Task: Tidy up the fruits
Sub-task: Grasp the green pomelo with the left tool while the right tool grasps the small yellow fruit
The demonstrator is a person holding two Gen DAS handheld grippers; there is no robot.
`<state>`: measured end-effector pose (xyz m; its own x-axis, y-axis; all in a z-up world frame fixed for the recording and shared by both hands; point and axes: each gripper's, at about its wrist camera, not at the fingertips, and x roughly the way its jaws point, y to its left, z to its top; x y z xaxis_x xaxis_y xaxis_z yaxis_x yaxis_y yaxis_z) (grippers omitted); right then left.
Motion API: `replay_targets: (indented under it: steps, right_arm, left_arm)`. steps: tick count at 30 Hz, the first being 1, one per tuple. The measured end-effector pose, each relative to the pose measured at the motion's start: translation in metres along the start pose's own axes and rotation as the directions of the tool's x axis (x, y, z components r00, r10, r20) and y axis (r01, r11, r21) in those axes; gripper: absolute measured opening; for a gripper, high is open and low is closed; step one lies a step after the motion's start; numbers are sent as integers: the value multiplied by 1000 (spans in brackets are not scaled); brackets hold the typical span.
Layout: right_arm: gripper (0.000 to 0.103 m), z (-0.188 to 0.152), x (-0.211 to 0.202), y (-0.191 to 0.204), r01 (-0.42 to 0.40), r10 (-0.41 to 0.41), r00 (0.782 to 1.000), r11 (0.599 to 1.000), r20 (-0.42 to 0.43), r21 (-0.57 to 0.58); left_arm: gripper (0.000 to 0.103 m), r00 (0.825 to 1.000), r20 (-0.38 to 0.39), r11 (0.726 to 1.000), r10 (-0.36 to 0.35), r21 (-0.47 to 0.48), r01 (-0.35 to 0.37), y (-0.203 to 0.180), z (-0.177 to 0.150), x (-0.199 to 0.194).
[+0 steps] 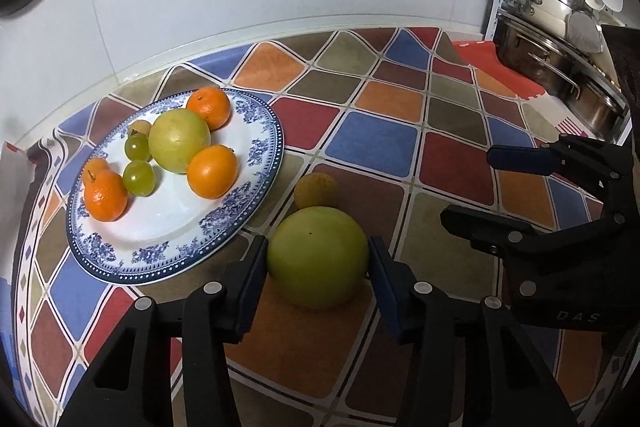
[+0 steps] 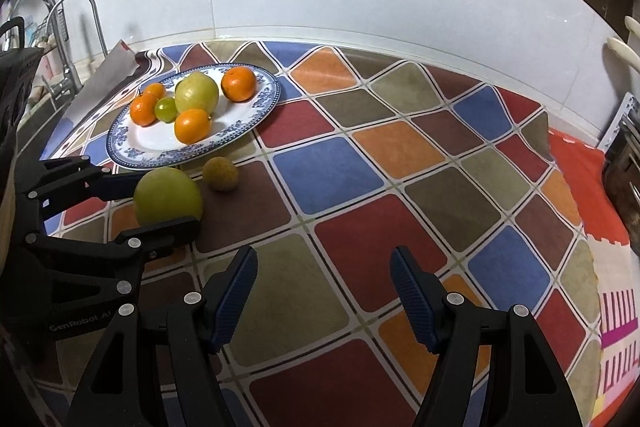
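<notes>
Legible markings, two entries. Item one: white lettering "GenRobot.AI" stood on the black body of the left gripper (image 2: 166, 201), seen at the left edge of the right wrist view. Item two: faint letters "DAS", cut off at the frame edge, stood on the body of the right gripper (image 1: 468, 185). Nothing else was readable.

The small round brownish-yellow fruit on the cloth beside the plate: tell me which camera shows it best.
The right wrist view: the small round brownish-yellow fruit sits whole and unobstructed there, apart from the blue-patterned plate. In the left wrist view the large green round fruit covers its lower part.
</notes>
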<state>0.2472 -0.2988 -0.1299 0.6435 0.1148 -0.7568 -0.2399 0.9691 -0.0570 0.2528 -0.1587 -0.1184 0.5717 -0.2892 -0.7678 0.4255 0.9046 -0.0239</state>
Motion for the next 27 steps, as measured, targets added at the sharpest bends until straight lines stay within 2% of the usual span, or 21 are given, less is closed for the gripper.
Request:
replay_targets:
  steps: [11, 18, 27]
  right_arm:
    - [69, 12, 2, 13, -30, 31, 999, 999, 22, -36]
    - [69, 26, 6, 30, -71, 76, 995, 995, 60, -76]
    - [67, 42, 35, 40, -146, 148, 989, 988, 24, -51]
  left_arm:
    - [49, 996, 44, 996, 80, -31, -79, 16, -4, -27]
    - [49, 991, 43, 989, 128, -81, -125, 32, -12, -38]
    - [49, 986, 37, 978, 163, -140, -157, 49, -17, -39]
